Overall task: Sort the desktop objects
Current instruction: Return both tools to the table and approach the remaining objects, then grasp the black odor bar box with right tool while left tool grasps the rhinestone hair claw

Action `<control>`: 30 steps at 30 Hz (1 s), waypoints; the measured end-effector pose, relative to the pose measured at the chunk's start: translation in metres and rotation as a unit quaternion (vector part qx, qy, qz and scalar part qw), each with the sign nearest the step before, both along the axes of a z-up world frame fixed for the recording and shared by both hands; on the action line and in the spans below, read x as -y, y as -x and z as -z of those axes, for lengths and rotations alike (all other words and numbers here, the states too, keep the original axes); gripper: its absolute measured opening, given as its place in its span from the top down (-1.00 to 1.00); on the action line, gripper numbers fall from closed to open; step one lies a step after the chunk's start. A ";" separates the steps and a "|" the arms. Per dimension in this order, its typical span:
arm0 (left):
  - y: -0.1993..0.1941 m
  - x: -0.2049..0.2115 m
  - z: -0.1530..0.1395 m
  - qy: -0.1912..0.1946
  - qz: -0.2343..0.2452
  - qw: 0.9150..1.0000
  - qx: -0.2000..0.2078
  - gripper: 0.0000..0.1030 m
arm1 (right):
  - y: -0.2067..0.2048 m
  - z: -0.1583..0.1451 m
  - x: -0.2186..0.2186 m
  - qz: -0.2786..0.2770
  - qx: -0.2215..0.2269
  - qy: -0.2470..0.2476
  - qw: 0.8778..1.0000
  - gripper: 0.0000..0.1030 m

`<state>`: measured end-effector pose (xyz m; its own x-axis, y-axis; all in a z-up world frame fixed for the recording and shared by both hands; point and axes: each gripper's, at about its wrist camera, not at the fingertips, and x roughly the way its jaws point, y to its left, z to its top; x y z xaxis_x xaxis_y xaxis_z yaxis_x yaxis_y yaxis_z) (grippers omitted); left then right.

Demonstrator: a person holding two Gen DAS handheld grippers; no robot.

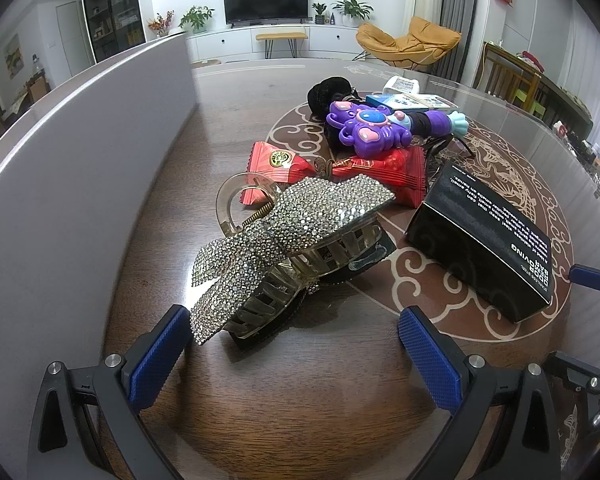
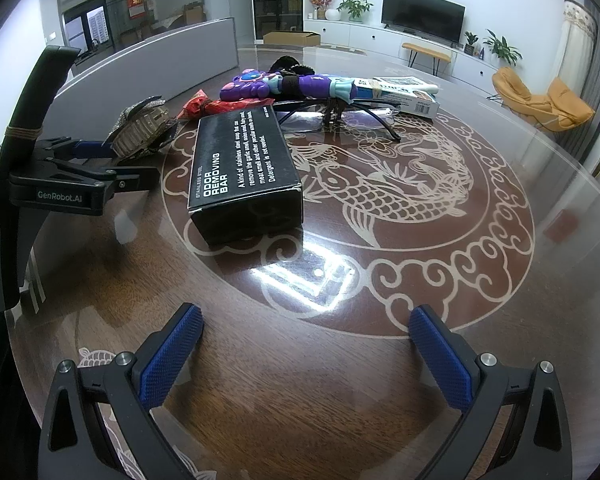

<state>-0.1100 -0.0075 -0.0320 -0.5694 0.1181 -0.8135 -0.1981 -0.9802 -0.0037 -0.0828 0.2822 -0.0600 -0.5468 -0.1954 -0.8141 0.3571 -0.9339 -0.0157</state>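
We are holding the left claw (image 1: 294, 342) open around the rhinestone hair clip (image 1: 288, 236); rigid, knobbly, so gripping its toothed body.

Your right side: bare glossy wooden tabletop (image 2: 300, 360) is free up to the black cardboard box (image 2: 244, 168). Left: grey curved panel (image 1: 80, 184) walls you in, rhinestone-covered hair claw (image 1: 292, 236) blocks ahead.
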 end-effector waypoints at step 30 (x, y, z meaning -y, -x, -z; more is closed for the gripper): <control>-0.005 0.001 0.000 0.000 -0.003 1.000 0.001 -1.00 | 0.001 0.001 0.000 0.001 0.000 0.001 1.000 -1.00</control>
<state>-0.1054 -0.0083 -0.0319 -0.5682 0.1151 -0.8148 -0.1920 -0.9814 -0.0048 -0.0836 0.2820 -0.0606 -0.5479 -0.1966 -0.8131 0.3552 -0.9347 -0.0133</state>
